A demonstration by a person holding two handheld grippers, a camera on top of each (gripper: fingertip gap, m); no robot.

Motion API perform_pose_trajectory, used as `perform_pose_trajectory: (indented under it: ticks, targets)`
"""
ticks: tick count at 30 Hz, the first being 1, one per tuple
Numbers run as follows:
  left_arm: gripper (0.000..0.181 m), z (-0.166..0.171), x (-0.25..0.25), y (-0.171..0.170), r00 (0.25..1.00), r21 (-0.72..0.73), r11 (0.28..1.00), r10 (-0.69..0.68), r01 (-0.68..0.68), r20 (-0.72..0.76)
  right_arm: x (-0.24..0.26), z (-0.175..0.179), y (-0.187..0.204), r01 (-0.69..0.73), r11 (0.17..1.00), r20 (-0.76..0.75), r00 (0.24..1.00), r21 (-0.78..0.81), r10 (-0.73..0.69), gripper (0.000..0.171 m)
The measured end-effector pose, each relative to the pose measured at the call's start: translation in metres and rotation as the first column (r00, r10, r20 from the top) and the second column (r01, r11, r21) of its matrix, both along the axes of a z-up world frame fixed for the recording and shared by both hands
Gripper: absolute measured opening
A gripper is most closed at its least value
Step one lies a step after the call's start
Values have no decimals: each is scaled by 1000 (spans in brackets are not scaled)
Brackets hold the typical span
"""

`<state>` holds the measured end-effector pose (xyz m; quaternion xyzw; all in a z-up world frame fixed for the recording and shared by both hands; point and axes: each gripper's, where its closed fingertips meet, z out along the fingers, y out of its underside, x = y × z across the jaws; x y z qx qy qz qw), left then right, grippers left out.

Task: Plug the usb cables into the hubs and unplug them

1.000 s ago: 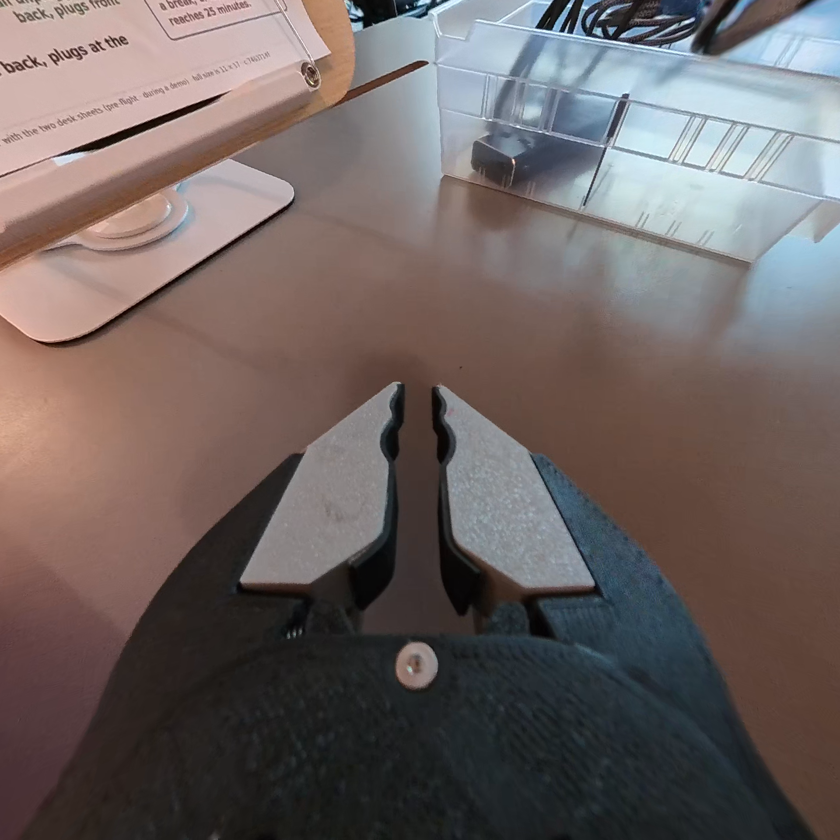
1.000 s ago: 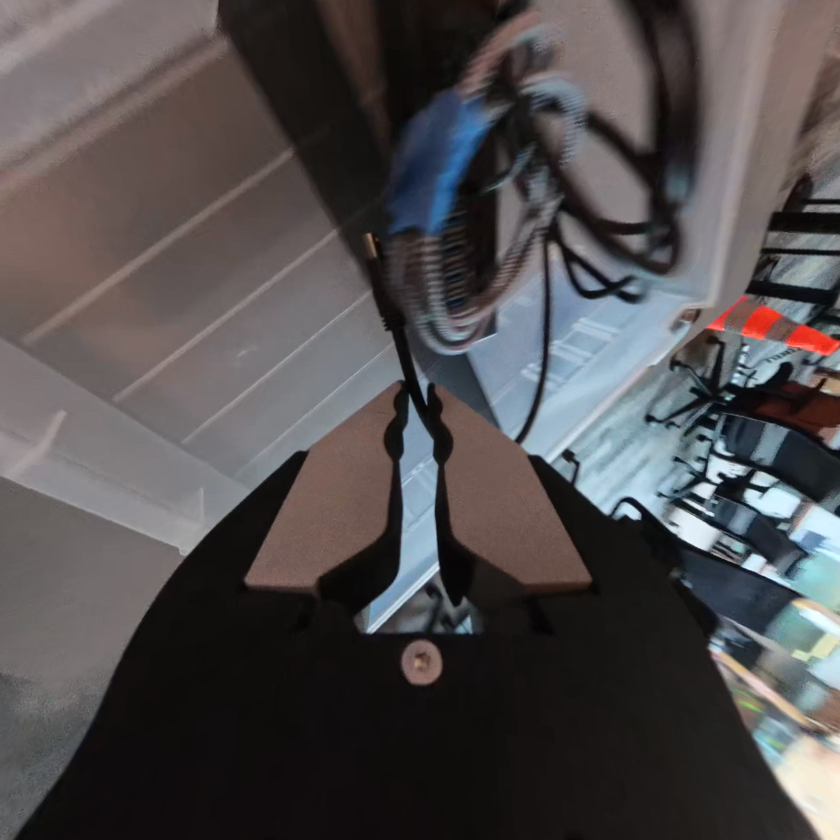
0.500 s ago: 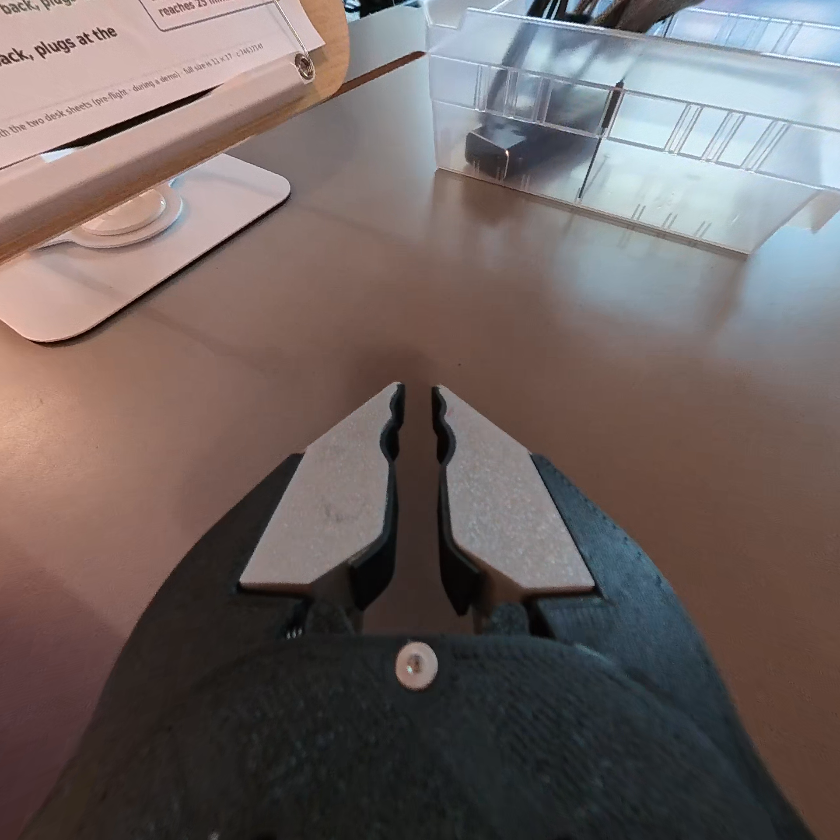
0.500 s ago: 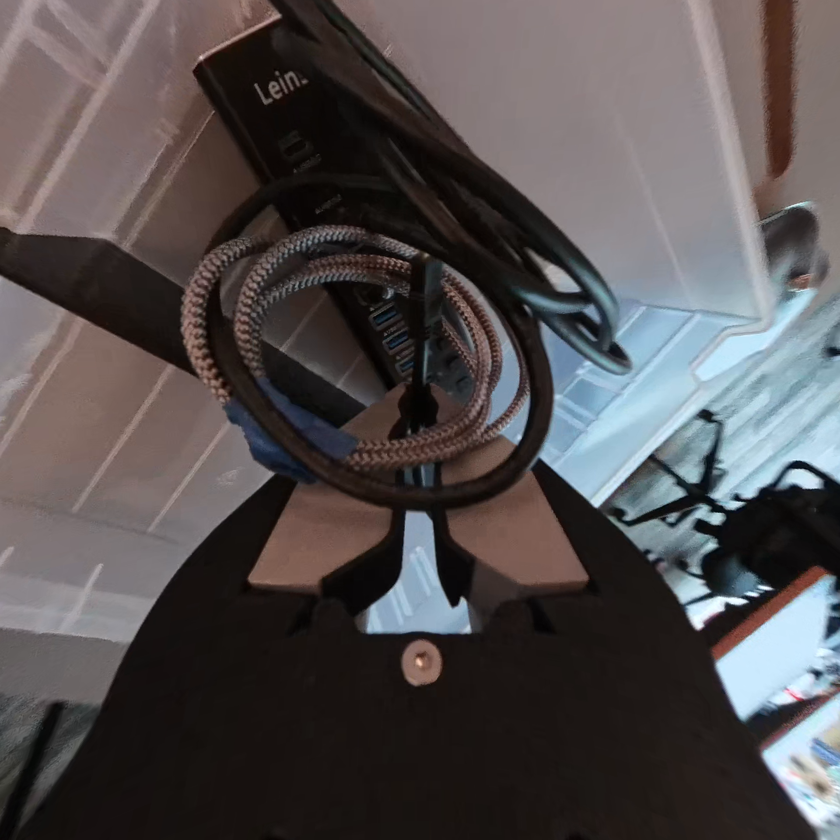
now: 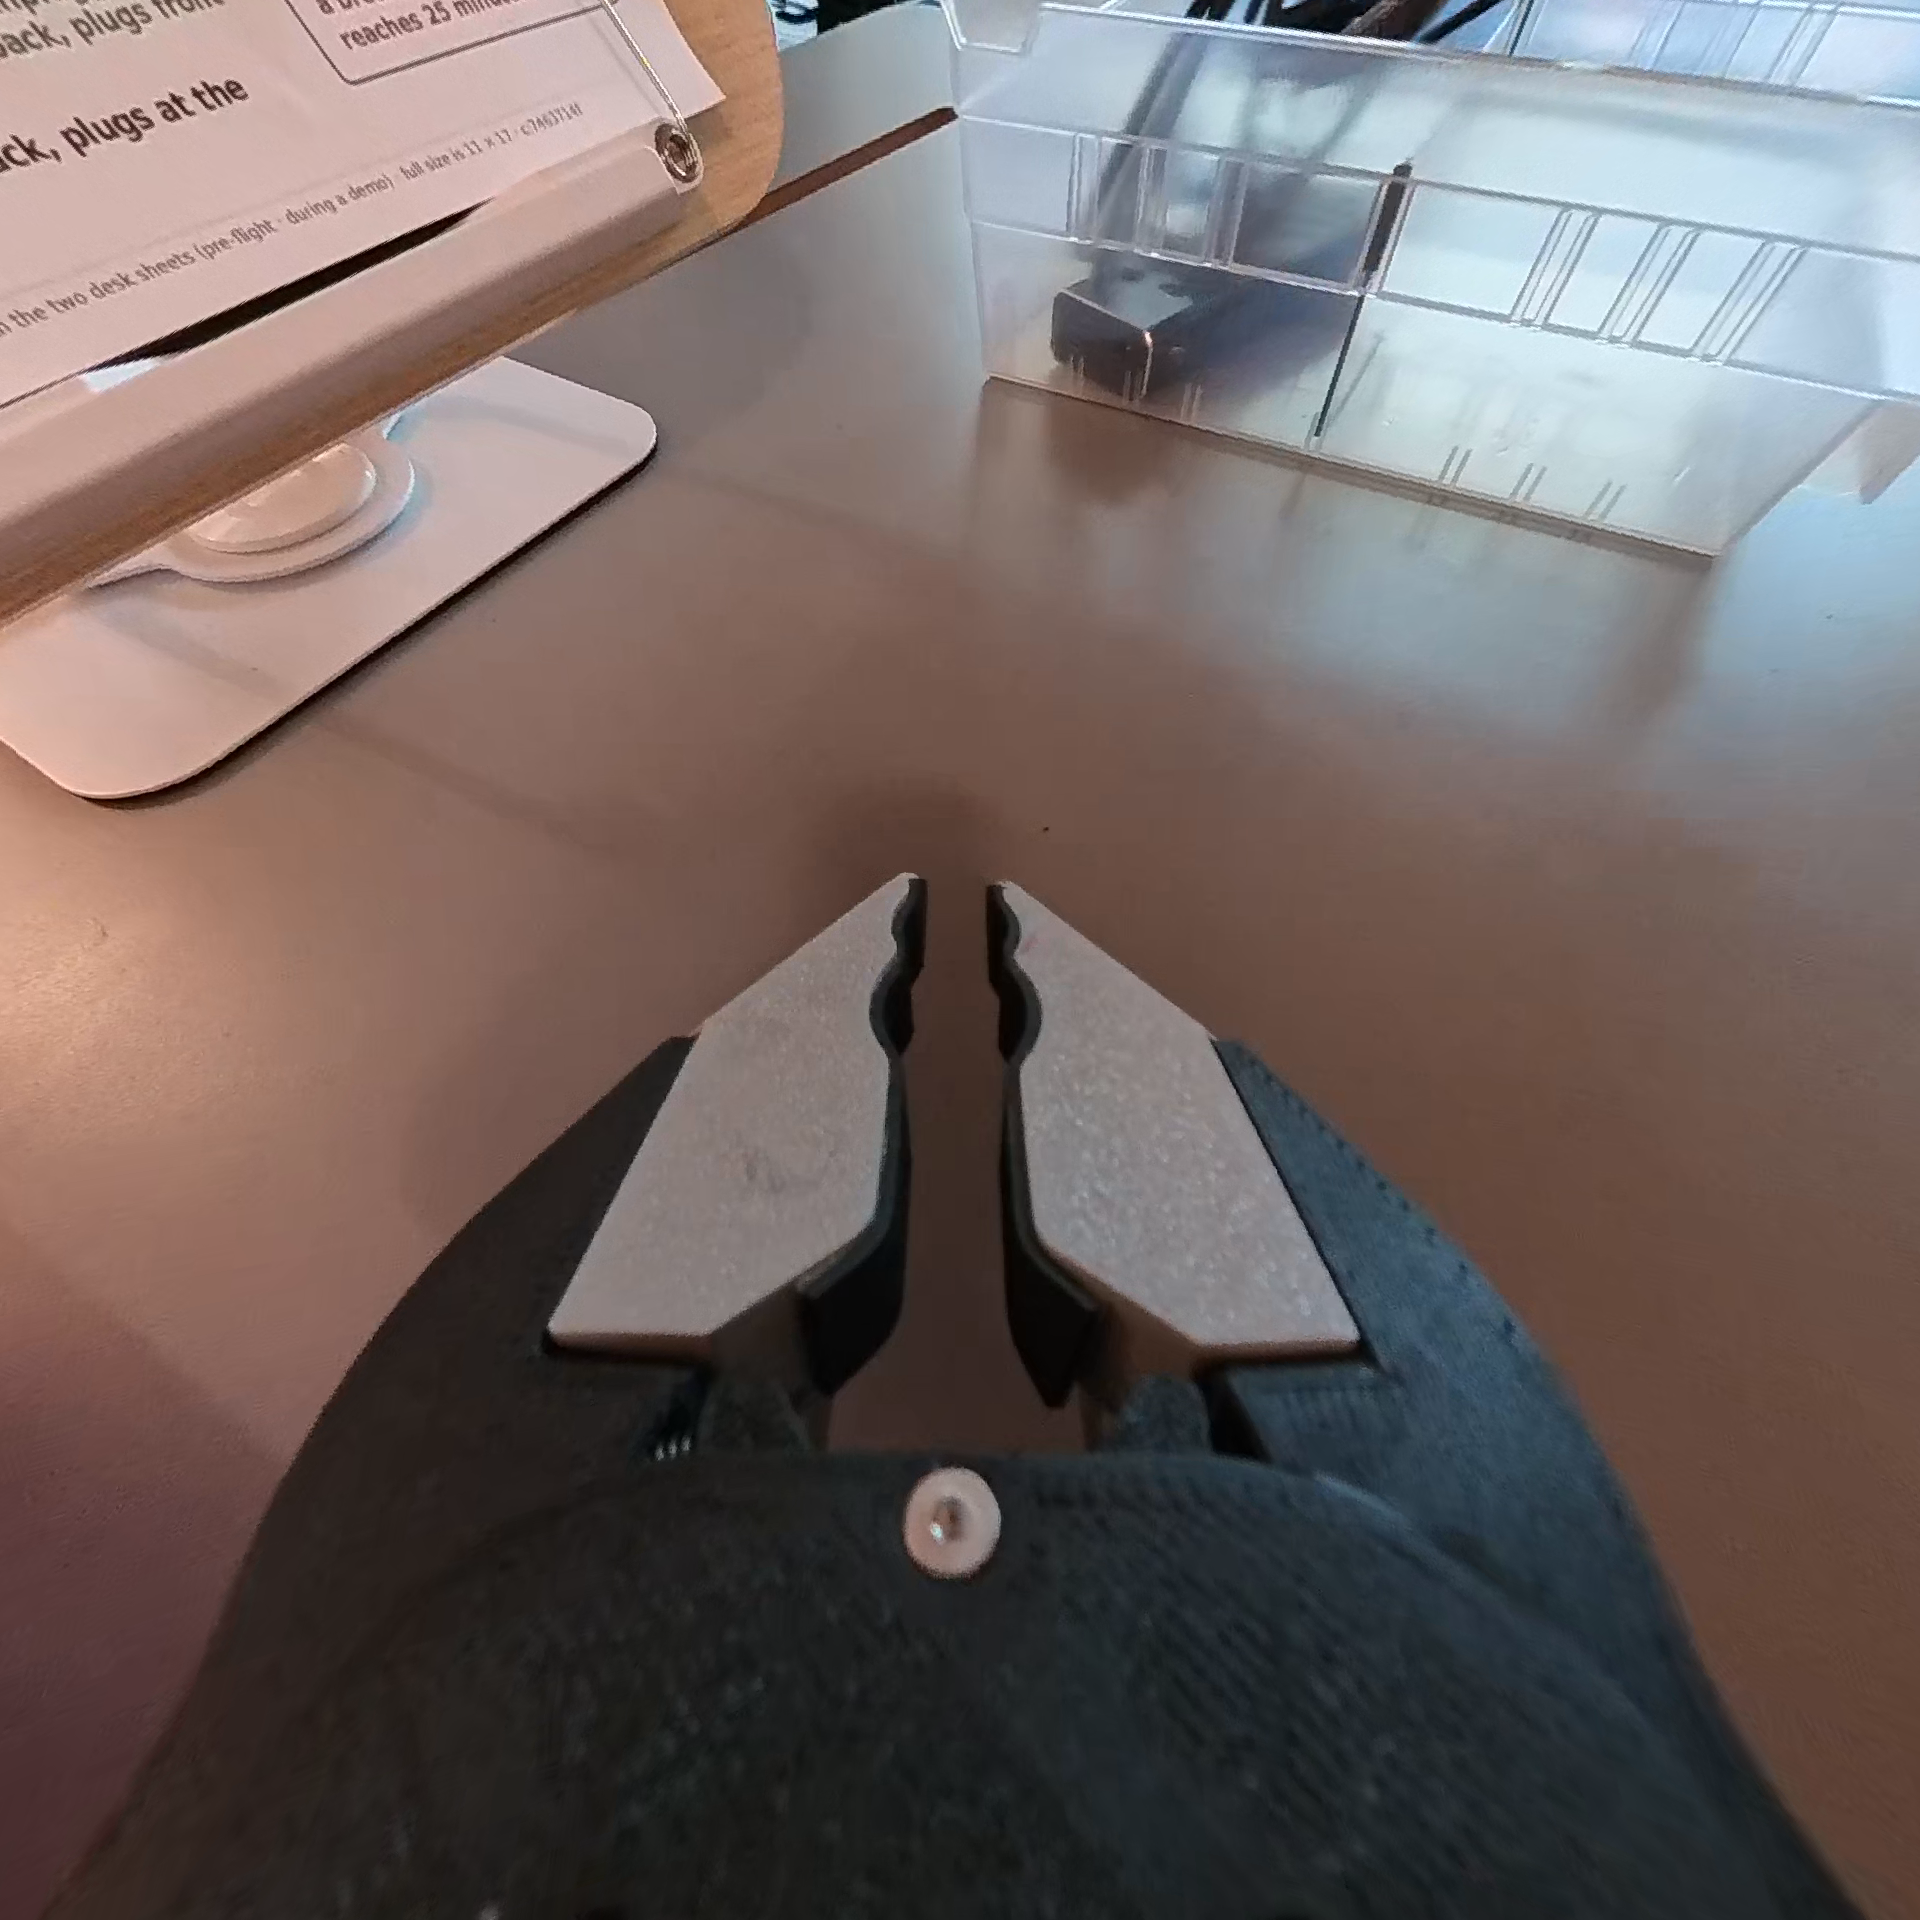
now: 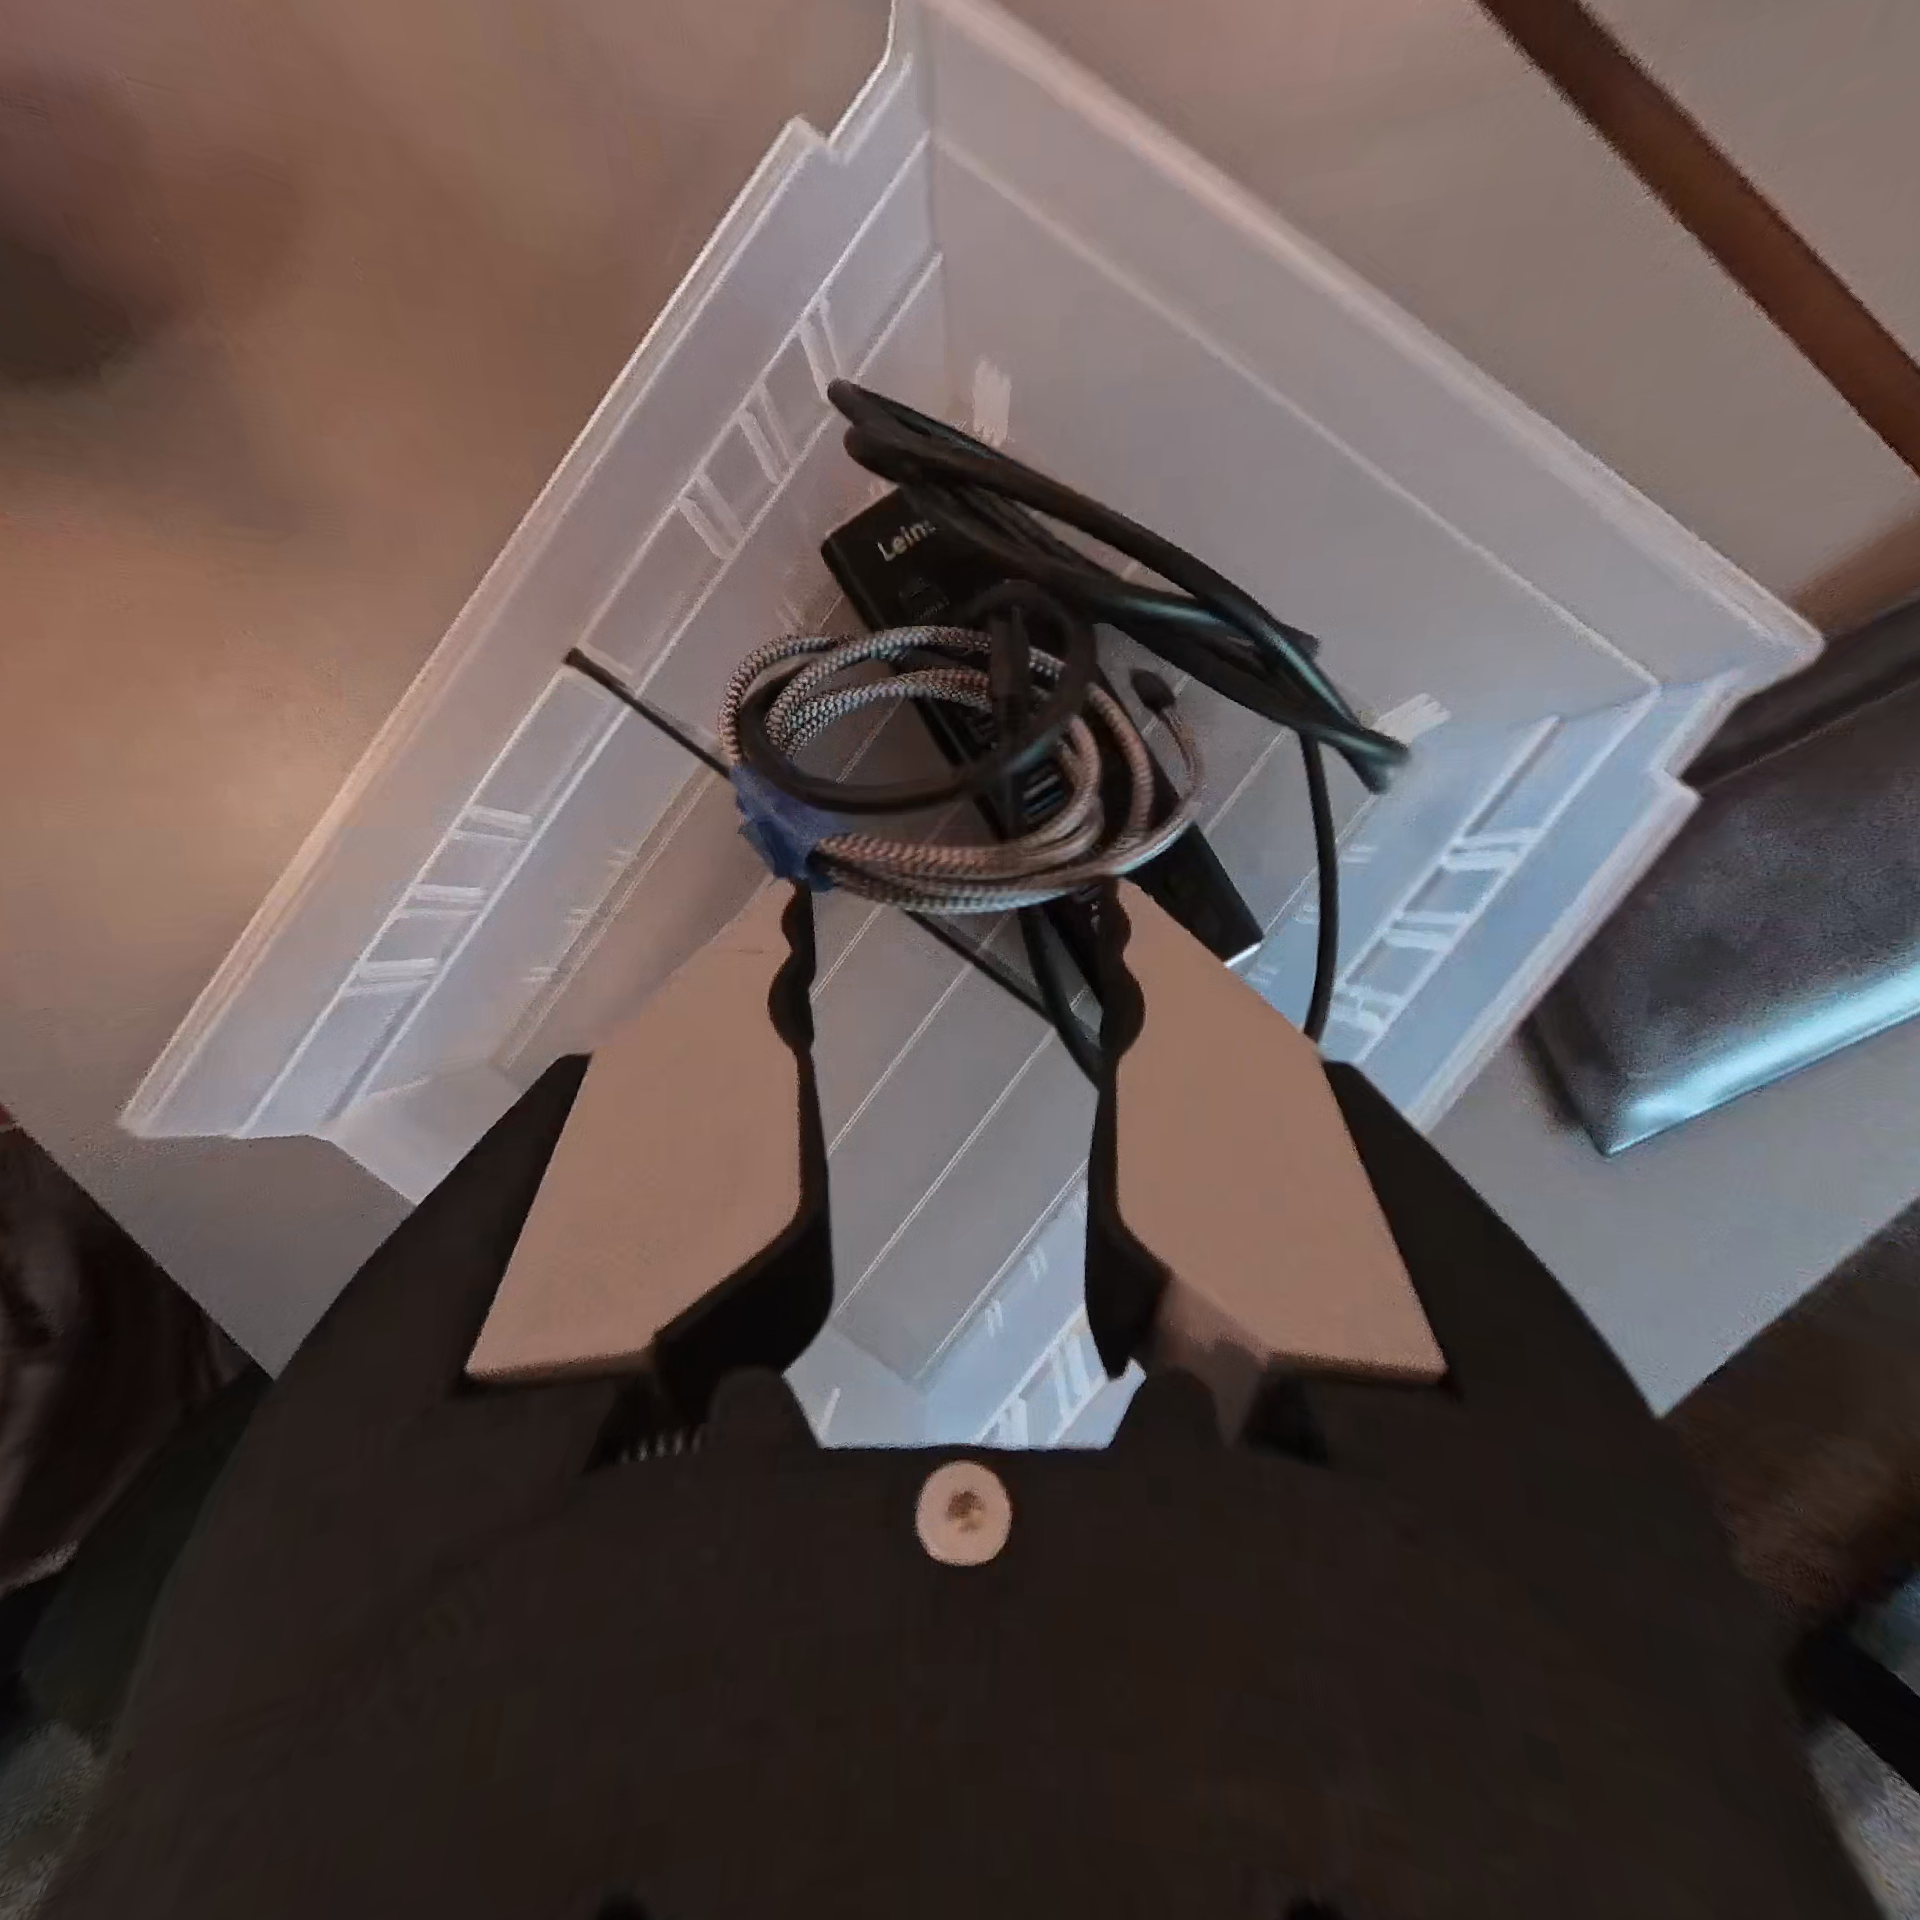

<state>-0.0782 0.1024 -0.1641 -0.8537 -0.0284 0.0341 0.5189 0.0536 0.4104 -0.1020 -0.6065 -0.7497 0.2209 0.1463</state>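
My right tool [image 6: 956, 925] gapes empty over the bin [image 6: 1351, 499] w/ cables [image 6: 935, 873] coiled on the hub [image 6: 894, 545], left tool [image 5: 954, 899] nearly shut, idle above the worktop [image 5: 1351, 831]: risk is snagging 2 tangled loops together.

Spreading out smooth and brown beneath and ahead of the left tongs [image 5: 954, 894], as a table [image 5: 1351, 831] glinting with light. Bearing a flat white stand base [image 5: 312, 644] ahead and well to the left of those tongs, lying flush on the surface. Also carrying a clear plastic bin [image 5: 1558, 312] ahead and to the right of them, sitting directly below and beyond the tips of the right tongs [image 6: 954, 914], with bare brown top showing past its far walls.
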Motion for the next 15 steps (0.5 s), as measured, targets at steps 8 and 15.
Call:
perform_pose_trajectory:
  ticks: [8, 15]
  targets:
    - [9, -1, -2, 0, 1000, 0, 1000, 6, -6, 17, 31, 62, 9, 178, 983, -307, 939, 55, -153, 66]
    - [11, -2, -4, 1, 999, -5, 1000, 8, -8, 32, 7, 118, -177, -123, 992, -578, 809, 15, 110, 72]
